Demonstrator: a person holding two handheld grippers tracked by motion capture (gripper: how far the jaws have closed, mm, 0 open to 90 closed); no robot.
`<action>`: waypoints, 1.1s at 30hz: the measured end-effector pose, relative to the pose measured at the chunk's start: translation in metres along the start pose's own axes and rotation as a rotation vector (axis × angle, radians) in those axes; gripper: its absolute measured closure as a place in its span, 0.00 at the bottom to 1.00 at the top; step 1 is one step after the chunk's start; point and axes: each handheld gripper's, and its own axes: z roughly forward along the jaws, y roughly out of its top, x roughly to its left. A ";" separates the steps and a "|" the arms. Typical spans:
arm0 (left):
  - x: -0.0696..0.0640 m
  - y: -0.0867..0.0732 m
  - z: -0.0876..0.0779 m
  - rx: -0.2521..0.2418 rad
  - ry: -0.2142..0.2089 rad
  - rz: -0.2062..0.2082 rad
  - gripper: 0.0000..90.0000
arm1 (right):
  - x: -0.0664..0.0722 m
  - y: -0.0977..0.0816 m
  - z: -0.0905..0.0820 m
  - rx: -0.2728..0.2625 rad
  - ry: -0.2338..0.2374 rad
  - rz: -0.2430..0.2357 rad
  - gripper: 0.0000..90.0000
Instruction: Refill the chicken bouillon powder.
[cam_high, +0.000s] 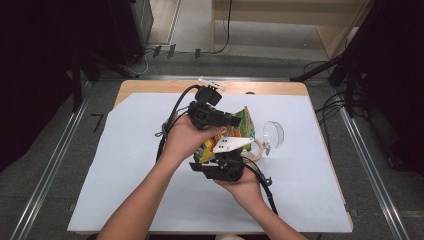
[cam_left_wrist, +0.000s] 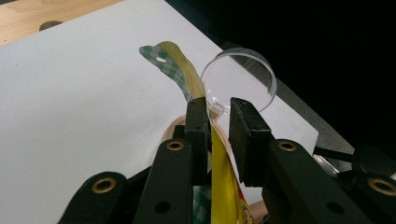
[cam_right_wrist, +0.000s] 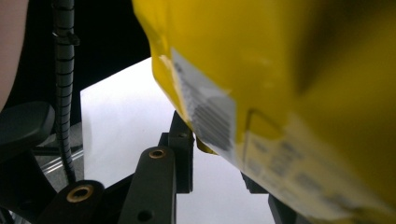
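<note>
- Paper sheet (cam_high: 125, 165), white, covers most of the wooden table (cam_high: 150, 86), whose bare edge shows along the far side.
- At the left of the high view, the person's left hand (cam_high: 181, 140) holds the left gripper (cam_high: 235, 120) above the middle of the sheet, its jaws pointing to the right.
- From the left gripper view, the left gripper (cam_left_wrist: 218, 122) has its jaws part-way apart; the thin upper edge of the yellow snack bag (cam_left_wrist: 219, 182) lies against the left jaw, with a gap to the right jaw.
- That bag edge curls up past the jaws into a green checked flap.
- Between the two hands, the yellow snack bag (cam_high: 243, 127) hangs above the sheet, clear of the table.
- Below it, the right hand (cam_high: 245, 186) carries the right gripper (cam_high: 225, 159), with its grey three-cornered plate on top.
- From the right gripper view, the bag's lower corner, with a barcode, sits between the jaws of the right gripper (cam_right_wrist: 217, 154); whether they clamp it I cannot tell.
- Farther right, a clear plastic lid (cam_high: 273, 134) stands on edge on the sheet, beside a pale wooden ring (cam_high: 256, 150).
</note>
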 end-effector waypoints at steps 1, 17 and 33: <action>0.000 0.000 0.000 0.001 0.003 0.001 0.87 | 0.000 0.000 0.000 -0.003 0.002 0.001 0.79; 0.005 -0.009 -0.006 -0.028 -0.004 -0.002 0.88 | 0.004 0.000 0.002 0.025 -0.023 -0.065 0.79; 0.008 -0.017 -0.005 -0.073 -0.018 0.011 0.88 | 0.003 -0.003 0.004 0.053 -0.036 -0.087 0.79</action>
